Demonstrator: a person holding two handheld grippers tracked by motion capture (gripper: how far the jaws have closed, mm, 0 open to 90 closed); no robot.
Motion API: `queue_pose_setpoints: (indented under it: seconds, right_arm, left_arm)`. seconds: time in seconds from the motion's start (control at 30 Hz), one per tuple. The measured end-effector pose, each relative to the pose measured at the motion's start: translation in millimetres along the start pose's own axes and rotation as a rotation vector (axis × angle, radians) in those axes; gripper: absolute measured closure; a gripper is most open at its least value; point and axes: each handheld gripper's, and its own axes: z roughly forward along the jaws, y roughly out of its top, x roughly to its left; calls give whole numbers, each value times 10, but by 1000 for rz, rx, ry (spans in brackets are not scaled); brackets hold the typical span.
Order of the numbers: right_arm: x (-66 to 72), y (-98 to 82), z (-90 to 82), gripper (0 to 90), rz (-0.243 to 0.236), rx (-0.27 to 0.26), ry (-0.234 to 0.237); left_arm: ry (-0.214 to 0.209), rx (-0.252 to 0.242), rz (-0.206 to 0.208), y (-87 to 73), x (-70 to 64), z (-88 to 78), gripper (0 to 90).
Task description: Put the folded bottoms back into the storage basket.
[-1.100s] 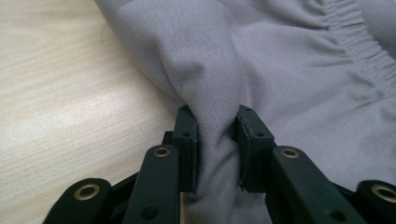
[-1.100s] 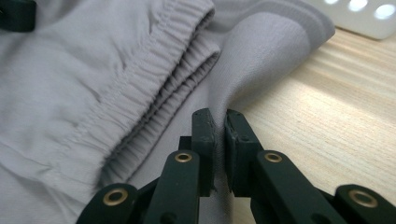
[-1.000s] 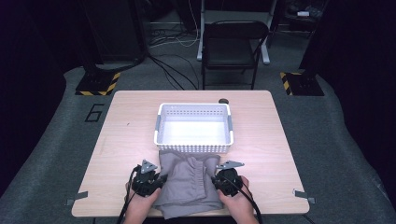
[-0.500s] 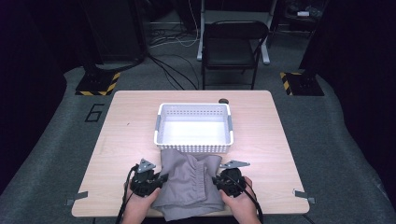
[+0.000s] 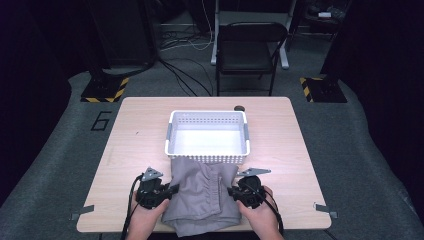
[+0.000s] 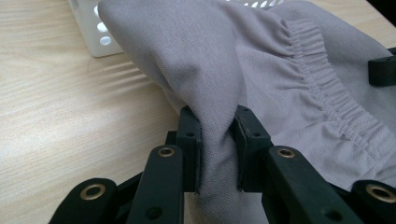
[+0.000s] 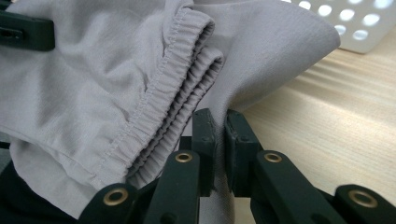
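High view, both claws pinching grey garment (image 5: 202, 192), white basket (image 5: 208, 156) beyond

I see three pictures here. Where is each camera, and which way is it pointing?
High view: above the person's side, looking forward and down at the table, white basket, both hands.
Left gripper view: rides the left gripper, looking along its jaws pinching the grey garment.
Right gripper view: rides the right gripper, looking along its jaws pinching the garment's other edge.
Shared: the gripper views both show garment, basket corner and tabletop.
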Motion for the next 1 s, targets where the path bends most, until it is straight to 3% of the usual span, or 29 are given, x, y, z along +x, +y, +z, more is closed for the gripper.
queue_pose_setpoints:
  seconds: [0.1,0.33,0.53,0.57,0.6,0.9,1.0]
  right_arm:
    - [-20,45,-51,840,4,-7,16]
    - [-14,149,-137,841,-5,-18,44]
    - [-9,217,-195,840,16,1,68]
    - [-21,231,-192,840,-1,-14,67]
    - [-17,242,-208,840,4,-7,66]
    - [-17,323,-292,840,-6,-24,74]
    - [-17,349,-344,840,10,-30,80]
  left_arm:
    - [-18,-2,-19,50,-12,-63,745]
    - [-17,0,14,171,-29,-144,745]
    - [-22,11,18,263,-46,-191,744]
    - [-22,11,18,263,-46,-191,744]
    - [-30,20,42,290,-42,-201,745]
    - [-43,15,44,386,-86,-242,745]
    - [-49,10,50,427,-94,-265,745]
